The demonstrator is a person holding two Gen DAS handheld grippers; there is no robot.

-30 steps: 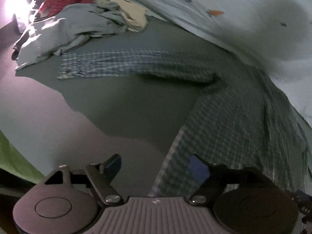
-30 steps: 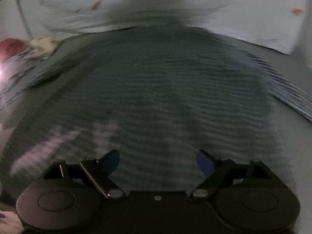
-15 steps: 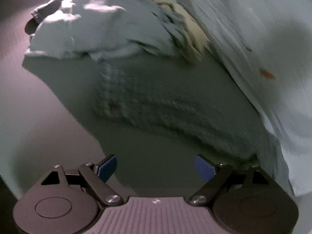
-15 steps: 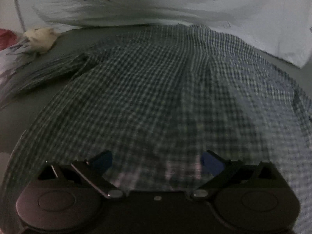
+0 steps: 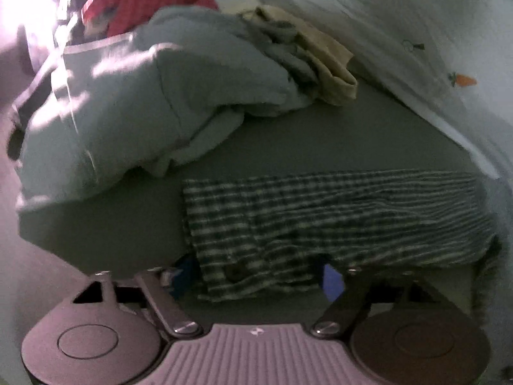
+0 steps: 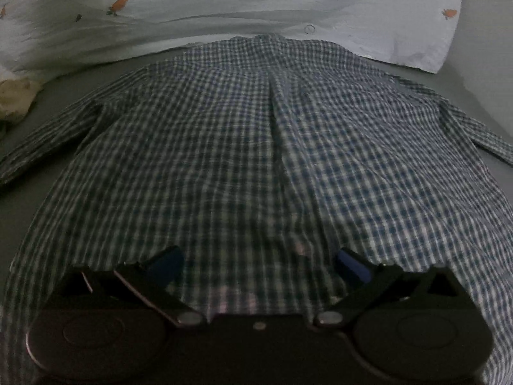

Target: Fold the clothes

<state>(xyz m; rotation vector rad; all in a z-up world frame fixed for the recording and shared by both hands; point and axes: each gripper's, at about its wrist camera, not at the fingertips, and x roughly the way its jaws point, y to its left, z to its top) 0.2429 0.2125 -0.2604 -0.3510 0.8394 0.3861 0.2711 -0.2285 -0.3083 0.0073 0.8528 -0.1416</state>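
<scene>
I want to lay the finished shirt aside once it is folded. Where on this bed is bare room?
Bare sheet lies between the checked shirt's sleeve, the heap of unfolded clothes and the carrot-print cover. A narrower strip runs between the cuff and the bed's edge. The heap's corner is crowded, and the shirt's body fills the middle.

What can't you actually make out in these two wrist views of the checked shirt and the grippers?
- Left wrist view: whether the left gripper pinches the sleeve cuff; the cloth hides one pad, and the picture is blurred.
- Left wrist view: the clothes pile is smeared, so garments cannot be told.
- Right wrist view: the checked shirt hem, hidden behind the right gripper, whose jaws stand wide.
</scene>
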